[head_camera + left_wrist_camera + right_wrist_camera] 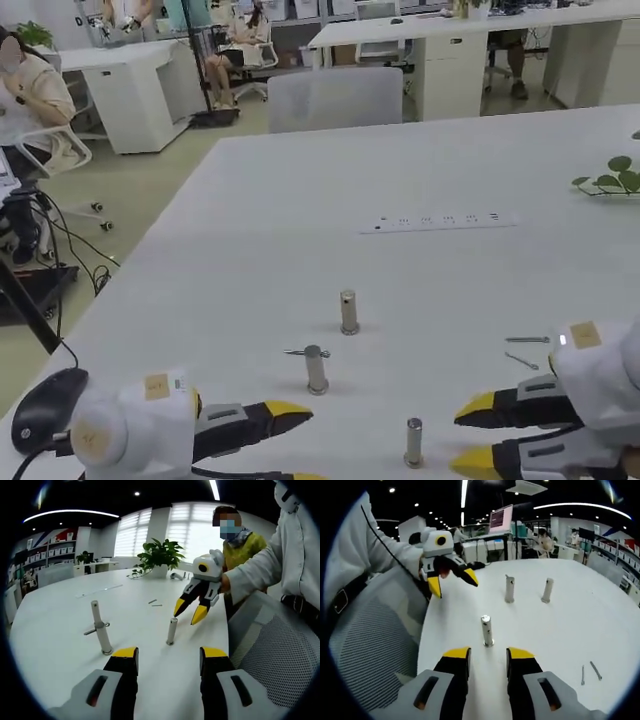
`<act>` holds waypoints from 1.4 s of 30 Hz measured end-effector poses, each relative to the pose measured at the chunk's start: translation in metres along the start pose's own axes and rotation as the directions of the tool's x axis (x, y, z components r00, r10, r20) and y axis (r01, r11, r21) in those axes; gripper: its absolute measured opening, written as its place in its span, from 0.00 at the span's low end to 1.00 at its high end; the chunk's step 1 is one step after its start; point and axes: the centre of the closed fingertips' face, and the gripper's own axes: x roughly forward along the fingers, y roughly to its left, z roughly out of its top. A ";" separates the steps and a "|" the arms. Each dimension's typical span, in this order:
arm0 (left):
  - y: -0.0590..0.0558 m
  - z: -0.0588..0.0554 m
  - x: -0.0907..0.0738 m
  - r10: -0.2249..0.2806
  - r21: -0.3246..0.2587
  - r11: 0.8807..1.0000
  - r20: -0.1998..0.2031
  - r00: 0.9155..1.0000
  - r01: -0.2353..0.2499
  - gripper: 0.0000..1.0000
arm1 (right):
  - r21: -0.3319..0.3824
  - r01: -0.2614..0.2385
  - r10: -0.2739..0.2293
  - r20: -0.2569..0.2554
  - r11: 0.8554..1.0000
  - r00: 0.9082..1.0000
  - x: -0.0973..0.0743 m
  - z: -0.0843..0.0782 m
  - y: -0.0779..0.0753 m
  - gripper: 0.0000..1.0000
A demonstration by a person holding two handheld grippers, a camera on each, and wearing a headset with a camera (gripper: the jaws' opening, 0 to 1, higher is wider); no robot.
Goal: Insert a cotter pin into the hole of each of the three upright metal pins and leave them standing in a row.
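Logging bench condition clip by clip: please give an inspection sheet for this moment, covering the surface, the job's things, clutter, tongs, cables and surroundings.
Surface: white table, no spills seen.
Job's things: all three pins stand upright. The middle pin carries a cotter pin. No cotter pin seen in the far pin or the near pin. Two loose cotter pins lie flat at the right.
Clutter: power strip; plant sprig at the right edge.
Grippers: left tongs and right tongs open, holding nothing, either side of the near pin.
Cables: black cables on the floor, left of the table.
Surroundings: office desks, a grey chair, seated people.
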 end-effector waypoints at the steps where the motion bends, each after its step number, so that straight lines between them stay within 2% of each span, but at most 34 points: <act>1: 0.000 0.000 0.000 0.001 0.000 1.000 0.001 1.000 -0.001 0.48 | 0.013 0.010 -0.010 0.001 1.000 1.000 -0.003 -0.003 -0.002 0.30; 6: -0.001 0.000 0.000 0.002 -0.001 1.000 0.001 1.000 -0.002 0.48 | 0.054 0.070 -0.069 -0.019 0.996 0.997 -0.016 -0.015 -0.019 0.28; 10: -0.001 0.000 -0.001 0.006 -0.005 1.000 0.001 1.000 -0.006 0.48 | 0.080 0.139 -0.136 -0.037 0.987 0.990 -0.028 -0.024 -0.045 0.24; 14: -0.001 -0.001 -0.001 0.010 -0.007 1.000 -0.001 1.000 -0.010 0.48 | 0.105 0.206 -0.201 -0.060 0.973 0.978 -0.040 -0.031 -0.074 0.19; 19: -0.001 -0.002 -0.002 0.014 -0.012 1.000 -0.006 1.000 -0.014 0.48 | 0.114 0.252 -0.244 -0.077 0.961 0.967 -0.049 -0.034 -0.100 0.17; 21: -0.001 -0.002 -0.003 0.016 -0.014 1.000 -0.008 1.000 -0.016 0.48 | 0.108 0.279 -0.269 -0.101 0.954 0.958 -0.052 -0.036 -0.109 0.15; 23: -0.001 -0.002 -0.003 0.019 -0.017 1.000 -0.006 1.000 -0.019 0.48 | 0.112 0.286 -0.275 -0.104 0.952 0.956 -0.053 -0.036 -0.115 0.15; 25: 0.000 -0.003 -0.003 0.023 -0.019 1.000 -0.008 1.000 -0.023 0.48 | 0.116 0.305 -0.291 -0.125 0.945 0.949 -0.054 -0.039 -0.123 0.14; 28: 0.000 -0.003 -0.004 0.026 -0.021 0.999 -0.008 1.000 -0.026 0.48 | 0.117 0.313 -0.296 -0.145 0.943 0.944 -0.053 -0.042 -0.130 0.14; 30: 0.001 -0.003 -0.004 0.029 -0.023 0.999 -0.009 1.000 -0.029 0.48 | 0.107 0.323 -0.303 -0.169 0.940 0.938 -0.052 -0.044 -0.134 0.14; 36: 0.003 -0.004 -0.006 0.037 -0.033 0.999 -0.008 0.999 -0.038 0.48 | 0.068 0.317 -0.294 -0.236 0.946 0.926 -0.041 -0.050 -0.141 0.13; 40: 0.003 -0.005 -0.008 0.043 -0.036 0.998 -0.010 0.999 -0.043 0.47 | 0.040 0.317 -0.296 -0.261 0.948 0.919 -0.035 -0.051 -0.145 0.12; 42: 0.002 -0.006 -0.009 0.044 -0.038 0.998 -0.011 0.999 -0.045 0.47 | 0.039 0.315 -0.294 -0.266 0.948 0.918 -0.034 -0.051 -0.147 0.12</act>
